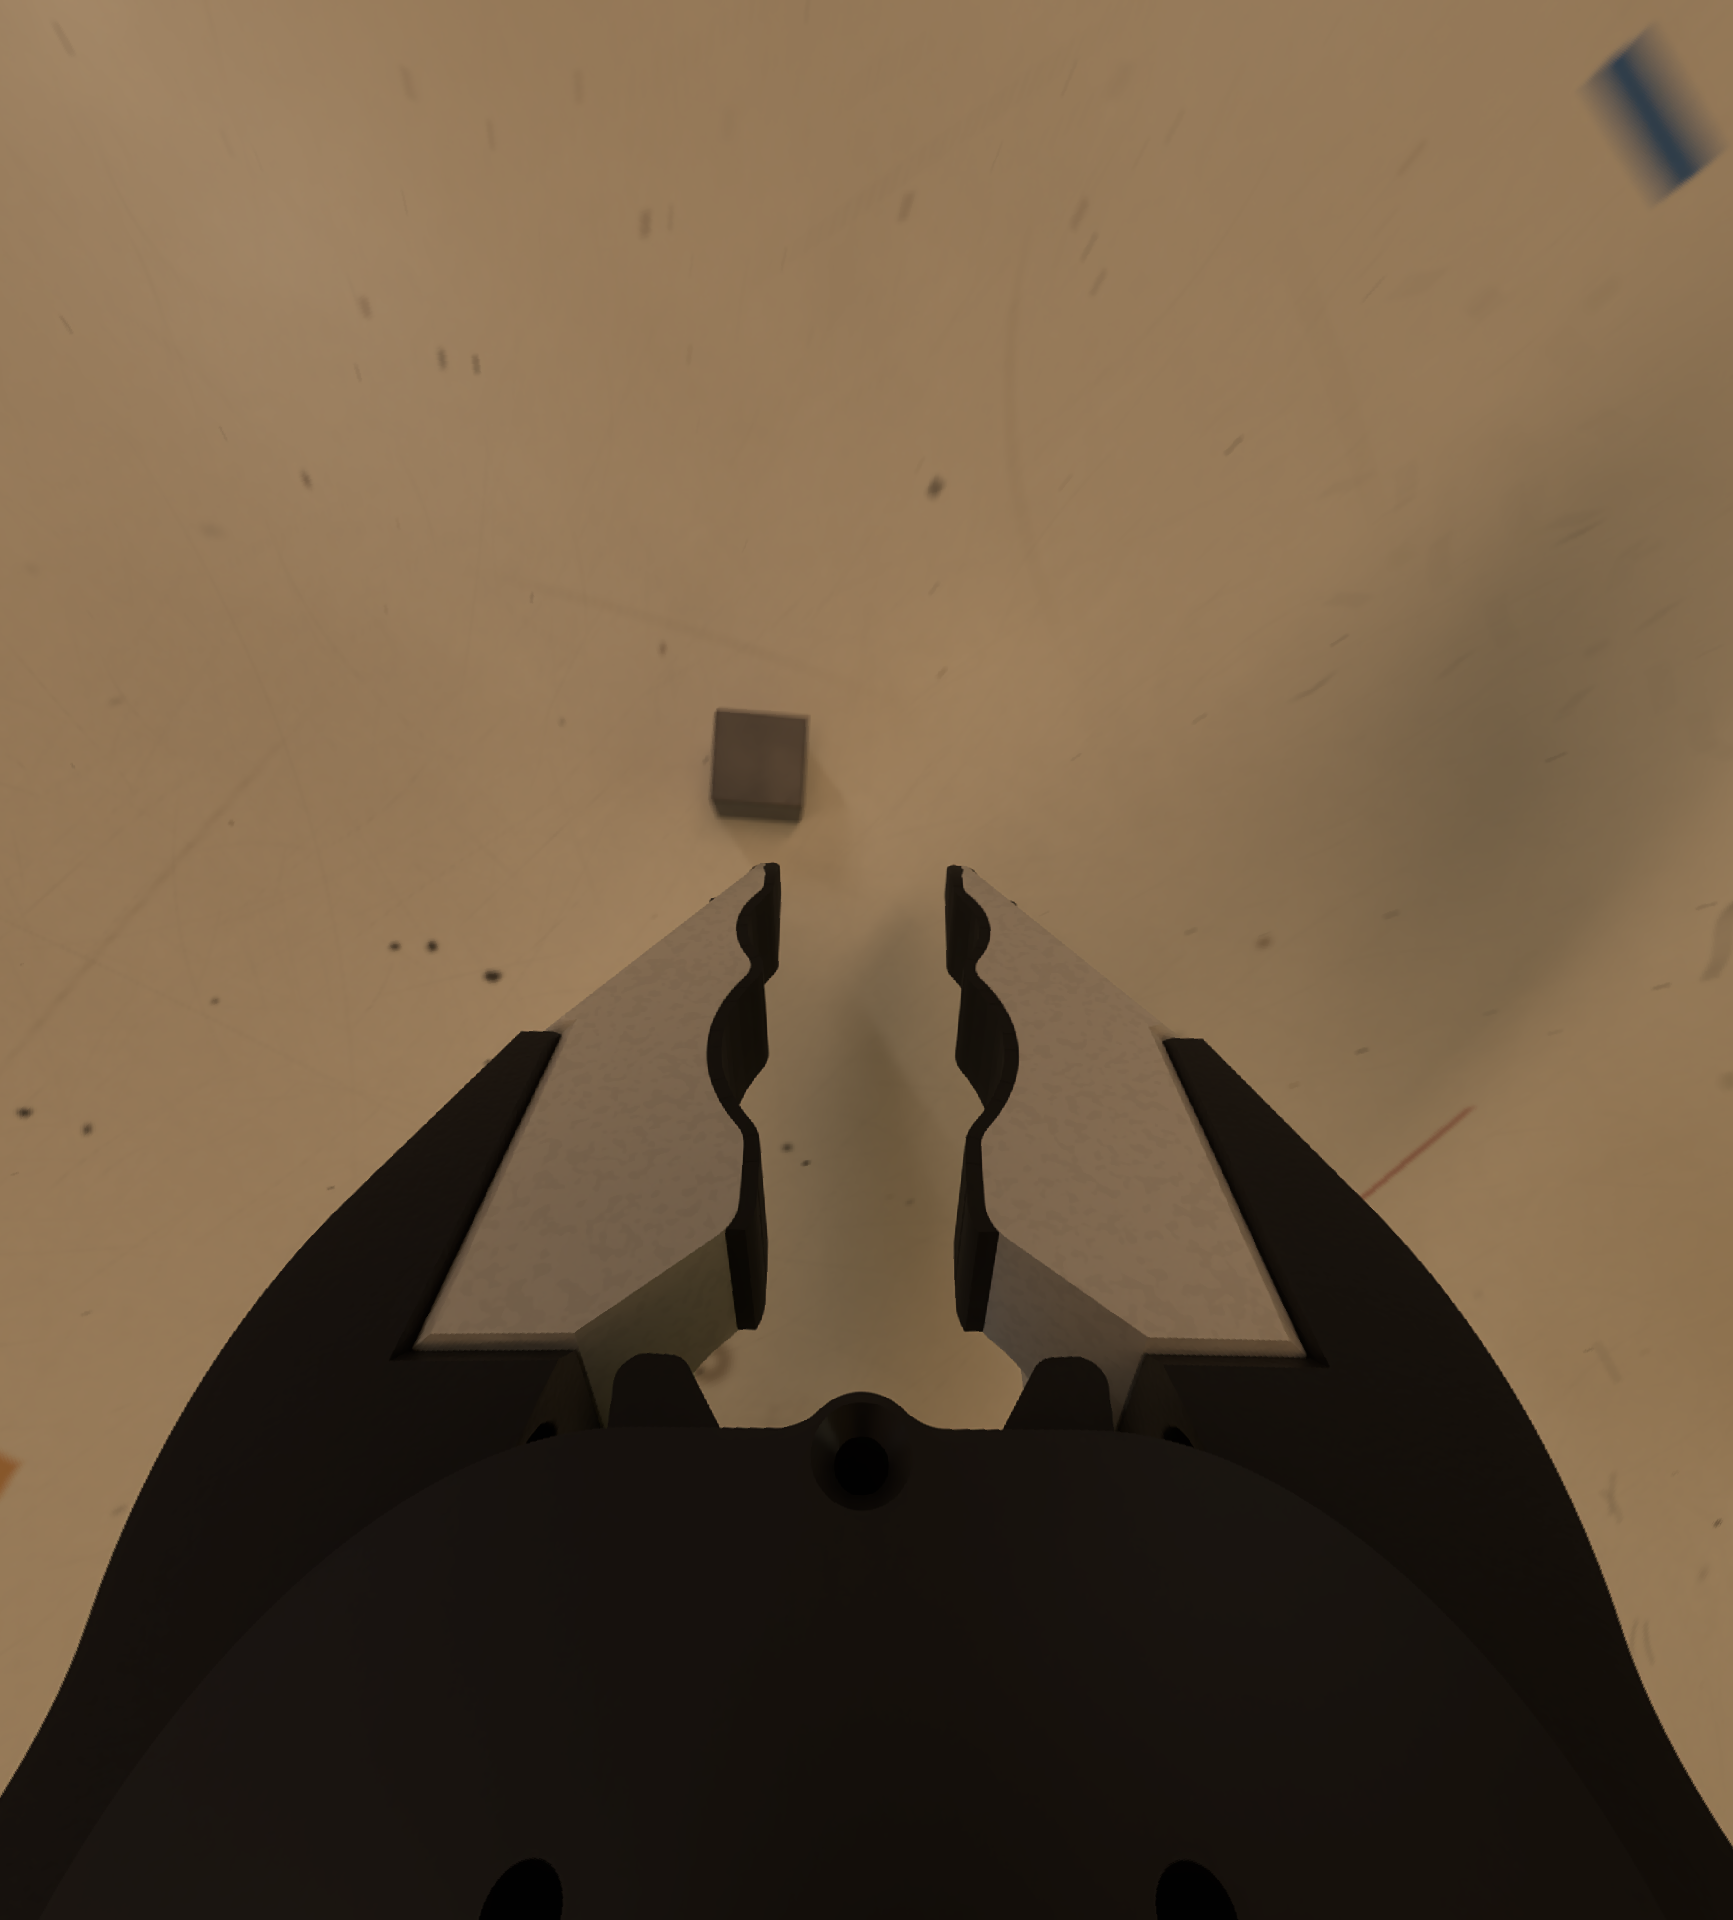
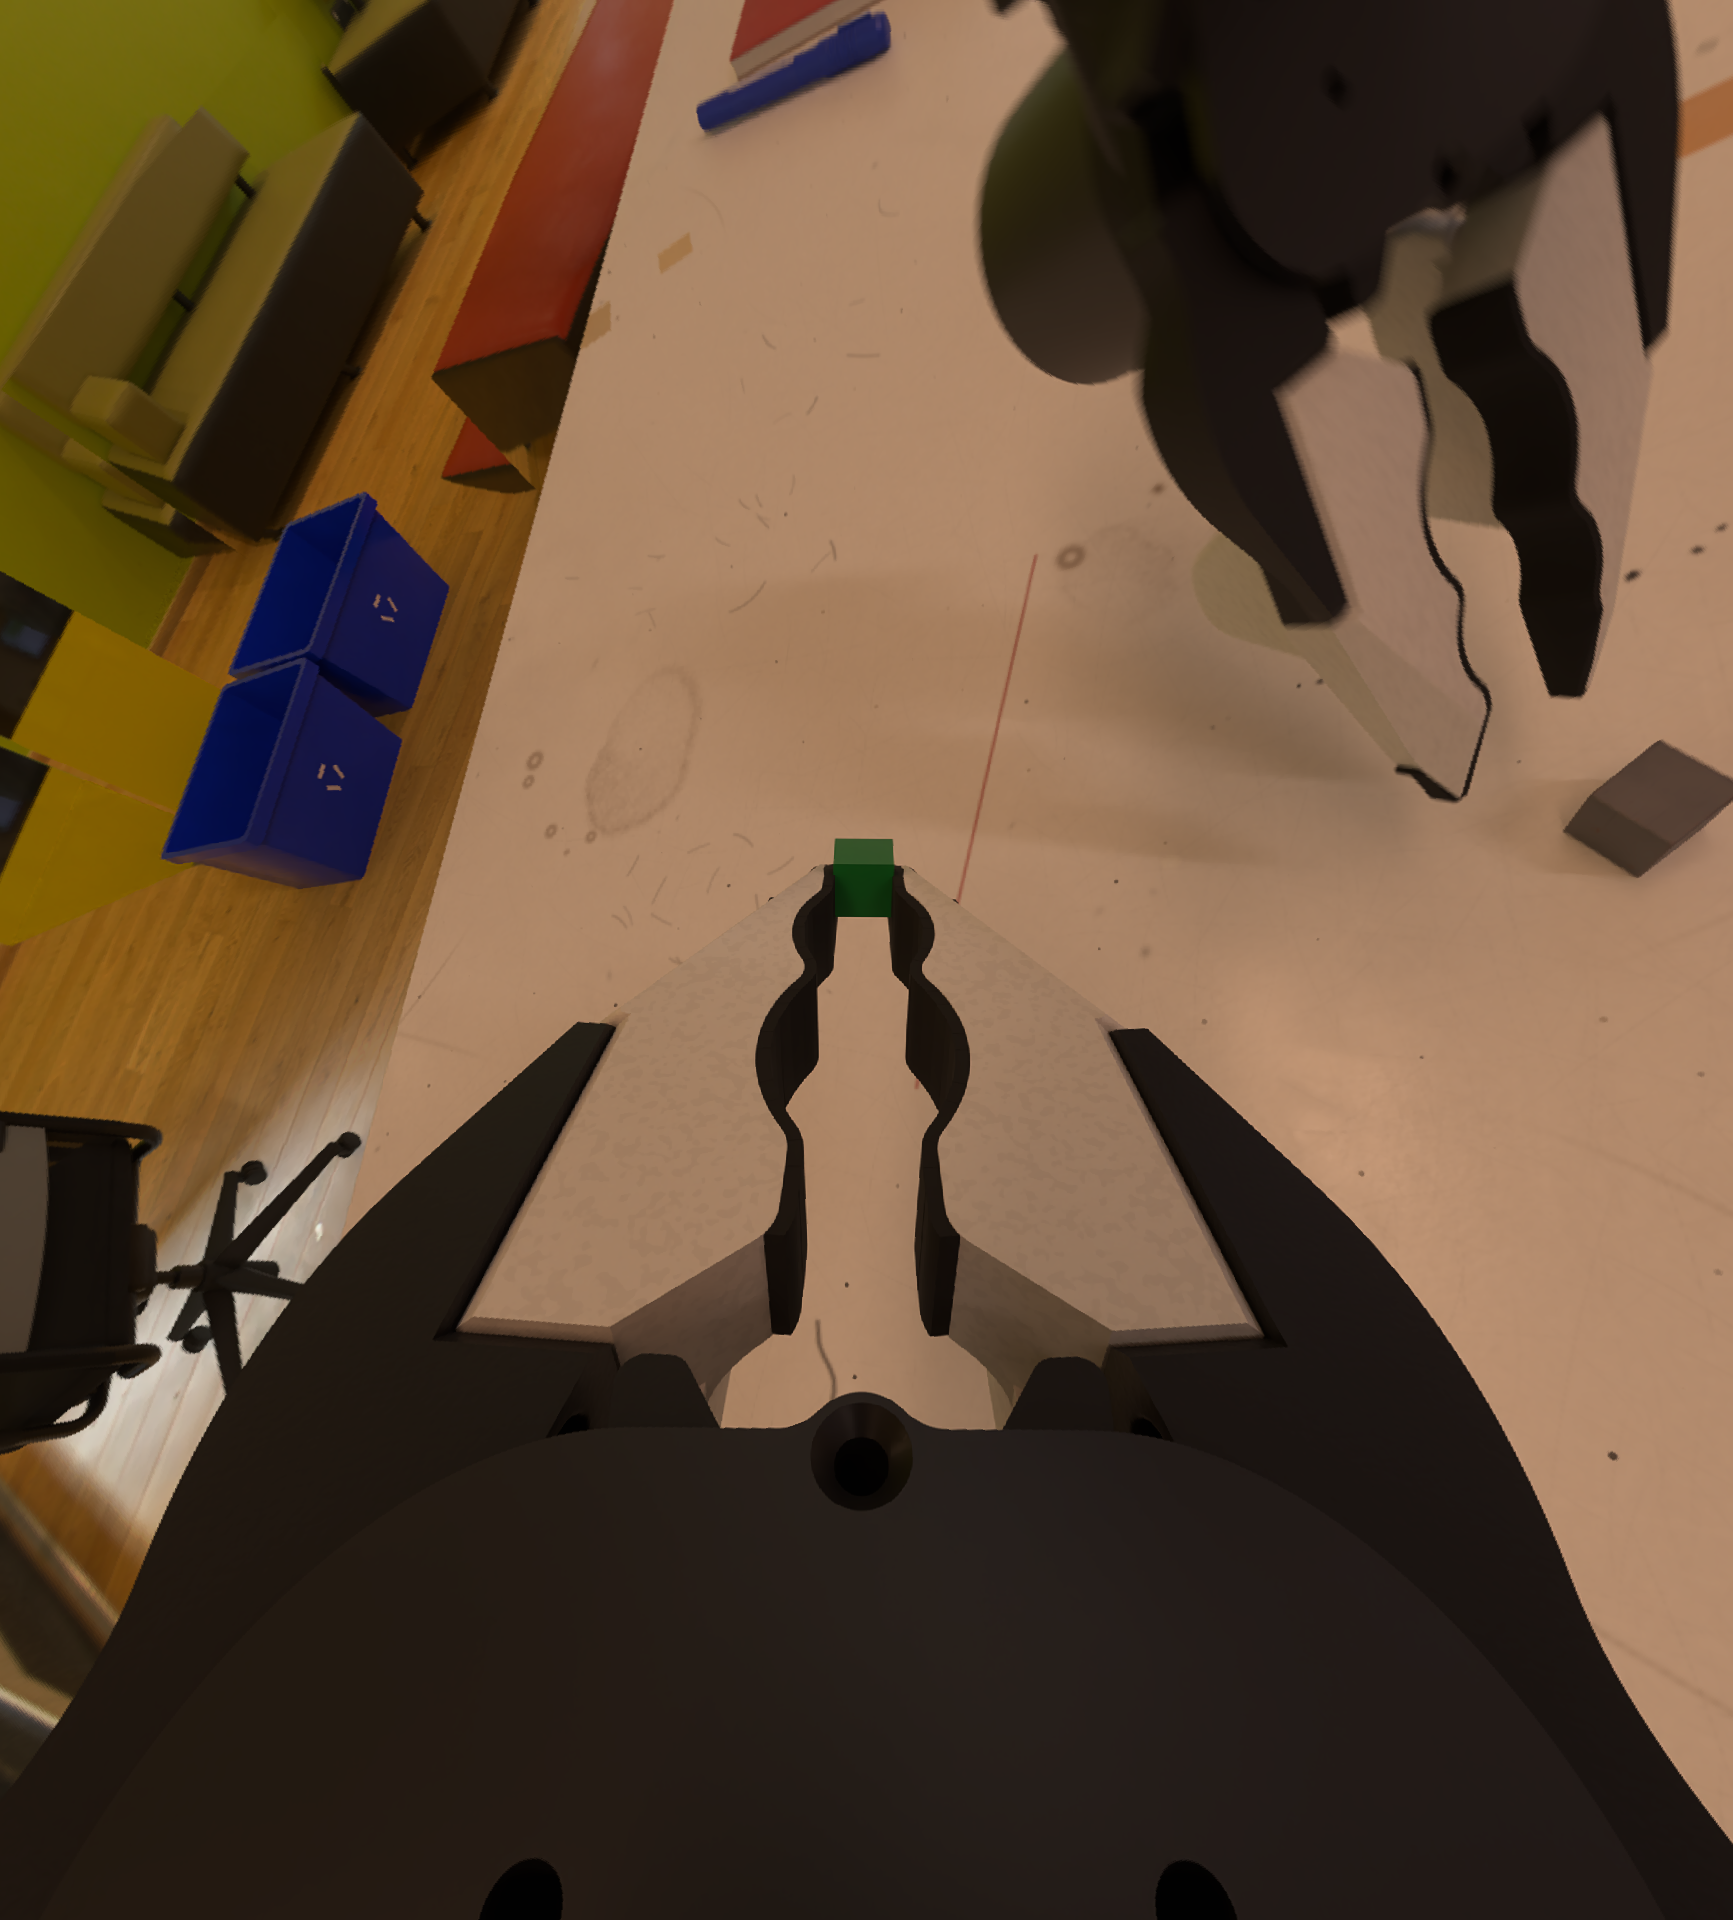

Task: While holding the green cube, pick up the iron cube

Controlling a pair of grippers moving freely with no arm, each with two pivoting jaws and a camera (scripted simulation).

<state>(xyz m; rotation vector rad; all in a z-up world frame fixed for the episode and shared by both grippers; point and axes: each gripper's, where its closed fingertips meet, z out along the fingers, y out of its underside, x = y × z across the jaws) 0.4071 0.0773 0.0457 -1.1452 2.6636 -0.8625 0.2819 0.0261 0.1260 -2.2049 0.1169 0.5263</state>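
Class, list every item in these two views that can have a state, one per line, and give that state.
Left tongs: open, empty, above the table near the iron cube.
Right tongs: shut on the small green cube.
Small green cube: gripped at the fingertips.
Dark grey iron cube: resting on the table, untouched.
Two blue bins: upright on the floor.

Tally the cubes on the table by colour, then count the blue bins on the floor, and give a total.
Green cube: 1, held in the right tool
Grey iron cube: 1, loose on the table
Blue bins: 2, side by side on the floor
Total: 4
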